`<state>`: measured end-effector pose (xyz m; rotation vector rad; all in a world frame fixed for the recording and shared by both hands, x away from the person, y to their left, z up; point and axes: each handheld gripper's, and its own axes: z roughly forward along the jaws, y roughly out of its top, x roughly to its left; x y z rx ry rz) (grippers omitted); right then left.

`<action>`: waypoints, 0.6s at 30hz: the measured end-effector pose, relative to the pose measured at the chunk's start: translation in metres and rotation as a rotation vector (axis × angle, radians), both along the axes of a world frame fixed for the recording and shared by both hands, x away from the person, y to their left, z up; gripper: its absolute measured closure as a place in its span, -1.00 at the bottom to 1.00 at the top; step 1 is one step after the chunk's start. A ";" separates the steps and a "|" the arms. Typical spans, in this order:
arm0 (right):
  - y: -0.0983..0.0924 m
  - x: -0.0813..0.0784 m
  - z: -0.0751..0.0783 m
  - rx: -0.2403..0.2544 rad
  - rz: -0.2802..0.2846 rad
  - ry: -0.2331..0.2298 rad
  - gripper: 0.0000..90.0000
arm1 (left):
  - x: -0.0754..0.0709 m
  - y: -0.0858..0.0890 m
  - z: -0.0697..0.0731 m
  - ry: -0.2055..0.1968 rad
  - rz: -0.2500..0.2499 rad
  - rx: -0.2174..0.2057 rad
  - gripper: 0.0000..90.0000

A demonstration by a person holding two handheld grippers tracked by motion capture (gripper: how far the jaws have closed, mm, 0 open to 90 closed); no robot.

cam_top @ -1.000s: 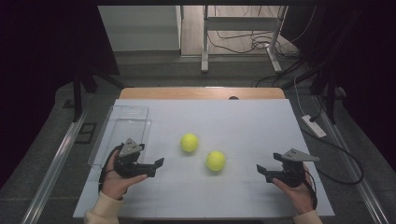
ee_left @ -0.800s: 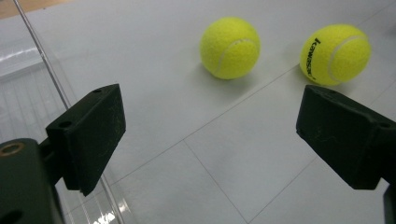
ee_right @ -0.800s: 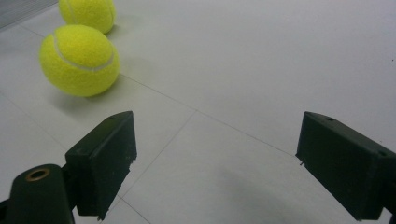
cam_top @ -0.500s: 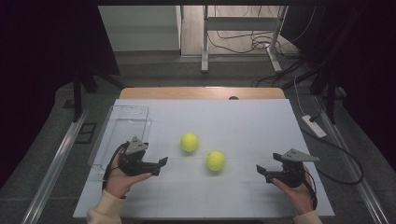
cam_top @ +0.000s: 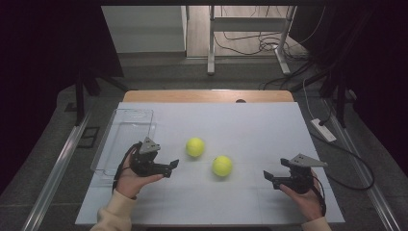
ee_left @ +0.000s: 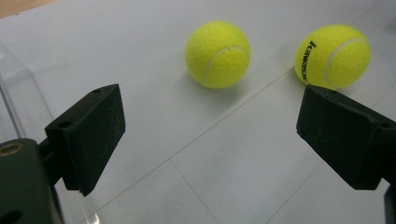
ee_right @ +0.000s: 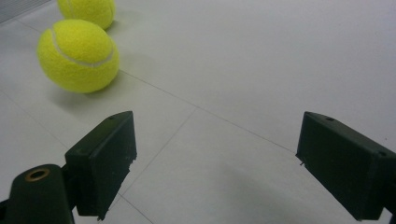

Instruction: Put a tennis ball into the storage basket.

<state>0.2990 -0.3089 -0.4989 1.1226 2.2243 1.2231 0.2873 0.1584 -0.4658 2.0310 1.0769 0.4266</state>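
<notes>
White table (cam_top: 240, 202), left gripper (cam_top: 169, 165) fingers wide apart, empty, right gripper (cam_top: 269, 177) likewise

balls (cam_top: 195, 147): 2, yellow-green, white seams | claws (ee_left: 205, 140): black | table (cam_top: 250, 120): pale grey | bin (cam_top: 126, 126): clear

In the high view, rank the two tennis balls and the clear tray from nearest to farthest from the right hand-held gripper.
From the right hand-held gripper:
1. Right tennis ball, just to its left.
2. Left tennis ball, farther left, slightly back.
3. Clear tray, at the table's far left edge.

Probably a lab; loose floor cables (cam_top: 240, 45), dark curtains (cam_top: 48, 48).
</notes>
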 end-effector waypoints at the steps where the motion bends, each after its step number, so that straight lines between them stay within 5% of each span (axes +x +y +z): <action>1: 0.000 0.000 0.000 0.000 -0.001 0.000 -0.73 | 0.001 -0.002 0.001 0.000 0.000 -0.001 -0.80; 18: -0.001 -0.001 0.000 0.001 -0.006 0.001 -0.73 | 0.017 -0.023 0.005 0.015 -0.040 0.035 -0.80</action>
